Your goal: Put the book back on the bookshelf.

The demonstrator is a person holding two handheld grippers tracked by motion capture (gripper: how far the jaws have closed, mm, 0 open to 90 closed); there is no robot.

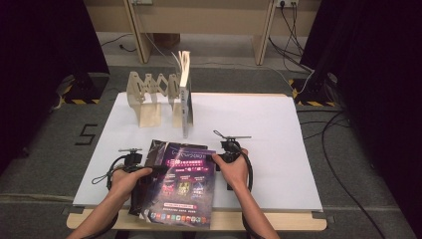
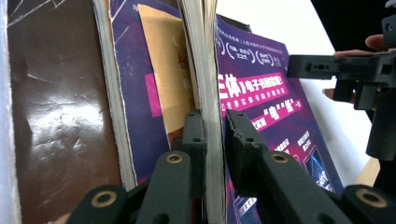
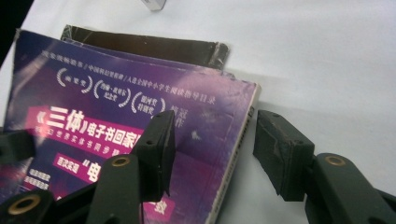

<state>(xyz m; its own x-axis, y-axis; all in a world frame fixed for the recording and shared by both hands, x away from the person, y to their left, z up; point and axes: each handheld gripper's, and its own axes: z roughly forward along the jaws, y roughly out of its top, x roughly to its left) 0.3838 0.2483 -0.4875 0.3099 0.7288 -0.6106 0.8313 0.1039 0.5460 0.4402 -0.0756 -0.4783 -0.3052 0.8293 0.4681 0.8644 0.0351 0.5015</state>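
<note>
The white surface (image 1: 278,129) stands on grey carpet, with dark curtains at both sides. A purple book (image 1: 185,184) lies at the near edge. The left gripper (image 2: 215,140) fingers pinch its page edge; the right gripper (image 3: 212,149) fingers are spread astride its corner. A wooden rack (image 1: 149,97) stands behind.

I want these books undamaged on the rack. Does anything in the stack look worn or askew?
Yes. The stack is fanned out unevenly: the dark book pokes out crooked behind the purple book, and its glossy cover is scuffed and creased at the corner. The middle book's cover edge looks ragged beside its pages.
</note>
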